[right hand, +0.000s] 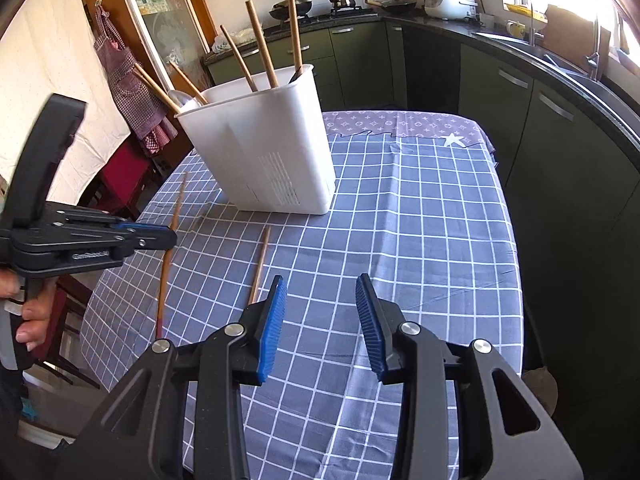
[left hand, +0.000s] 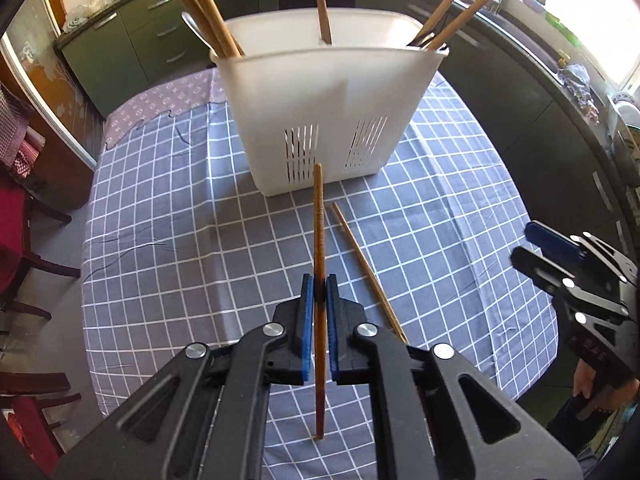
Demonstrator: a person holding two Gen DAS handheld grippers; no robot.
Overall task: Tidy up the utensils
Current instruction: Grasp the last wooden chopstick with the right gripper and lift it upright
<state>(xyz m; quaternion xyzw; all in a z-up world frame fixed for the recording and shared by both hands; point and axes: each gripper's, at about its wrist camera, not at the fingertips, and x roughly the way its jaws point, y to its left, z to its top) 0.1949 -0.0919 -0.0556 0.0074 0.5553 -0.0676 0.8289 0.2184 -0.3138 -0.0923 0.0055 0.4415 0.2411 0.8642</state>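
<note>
My left gripper (left hand: 319,286) is shut on a brown chopstick (left hand: 318,224) and holds it above the checked tablecloth, tip toward the white utensil holder (left hand: 320,112). The holder has several chopsticks and a metal spoon standing in it. A second chopstick (left hand: 366,270) lies on the cloth just right of the held one. In the right wrist view my right gripper (right hand: 320,292) is open and empty over the cloth. There the holder (right hand: 260,148) stands ahead left, the loose chopstick (right hand: 260,264) lies before the left finger, and the left gripper (right hand: 160,238) holds its chopstick (right hand: 168,256) at the left.
The table (right hand: 420,220) has a grey checked cloth. Dark green kitchen cabinets (right hand: 560,140) and a counter run along the right and the back. Red chairs (left hand: 16,240) stand at the table's left side. The right gripper shows at the right edge of the left wrist view (left hand: 560,256).
</note>
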